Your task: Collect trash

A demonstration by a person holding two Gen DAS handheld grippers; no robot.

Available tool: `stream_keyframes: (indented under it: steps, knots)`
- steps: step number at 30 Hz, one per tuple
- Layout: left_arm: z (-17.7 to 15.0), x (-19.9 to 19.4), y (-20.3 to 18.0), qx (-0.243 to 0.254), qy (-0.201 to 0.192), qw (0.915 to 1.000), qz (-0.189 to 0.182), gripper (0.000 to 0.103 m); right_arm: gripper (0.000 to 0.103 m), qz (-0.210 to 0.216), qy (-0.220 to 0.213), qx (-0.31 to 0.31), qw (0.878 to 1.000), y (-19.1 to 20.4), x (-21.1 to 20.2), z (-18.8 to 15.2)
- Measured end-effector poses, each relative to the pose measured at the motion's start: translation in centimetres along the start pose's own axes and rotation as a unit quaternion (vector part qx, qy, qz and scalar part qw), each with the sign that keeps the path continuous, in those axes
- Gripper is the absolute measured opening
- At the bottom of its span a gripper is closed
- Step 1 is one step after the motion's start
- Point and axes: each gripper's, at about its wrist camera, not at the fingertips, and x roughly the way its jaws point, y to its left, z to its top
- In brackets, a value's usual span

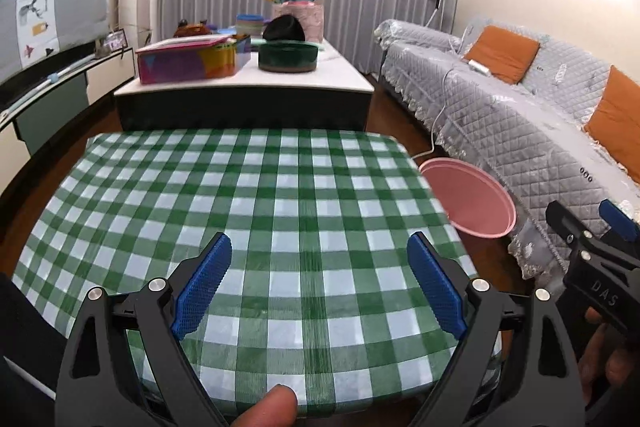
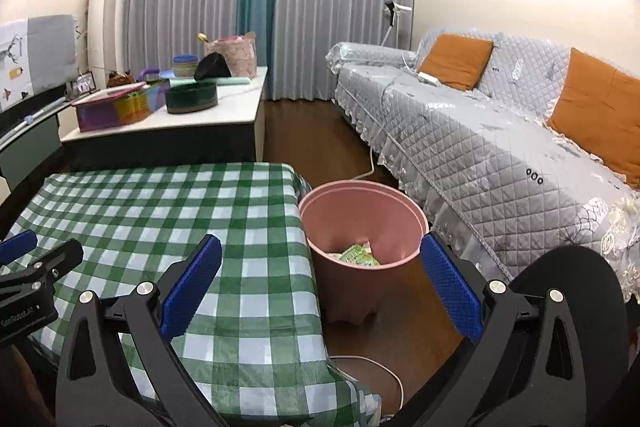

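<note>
Checked table [image 1: 260, 187]: green-and-white cloth bare in both wrist views, no trash left on it that I can see. Pink bin [image 2: 362, 223] stands on the floor just beside the table's right edge, between table and sofa [image 2: 500, 147]. Trash [image 2: 357, 254] lies at the bottom of the bin: green-printed wrappers, one with a pale pink corner. I judge collection done or close to it, though the floor behind the bin and under the table is hidden from me.

My left tool [image 1: 320, 281]: jaws spread wide, nothing between them, hovering over the near half of the table. My right tool [image 2: 322, 287]: jaws spread wide too, empty, over the table's right edge with the bin ahead.

Writing: "DAS" on the right tool's body, seen from the left wrist. "GenRobot.AI" on the left tool's body, seen from the right wrist. Wrapper print too small to read.
</note>
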Motion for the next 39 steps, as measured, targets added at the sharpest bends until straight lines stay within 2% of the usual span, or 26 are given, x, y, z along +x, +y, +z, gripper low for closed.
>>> stream_keyframes:
  steps: [9, 20, 39]
  knots:
    - [-0.5, 0.5, -0.3, -0.004, 0.007, 0.9999, 0.009, 0.088, 0.098, 0.008, 0.011, -0.023, 1.0, 1.6, 1.1, -0.4]
    - [-0.6, 0.8, -0.4, -0.005, 0.013, 0.9998, 0.011, 0.089, 0.098, 0.012, 0.023, -0.023, 0.999, 1.5, 1.8, -0.7]
    - [-0.7, 1.0, -0.5, -0.004, 0.012, 0.9999, 0.01, 0.089, 0.098, 0.012, 0.021, -0.025, 0.999, 1.9, 1.8, -0.6]
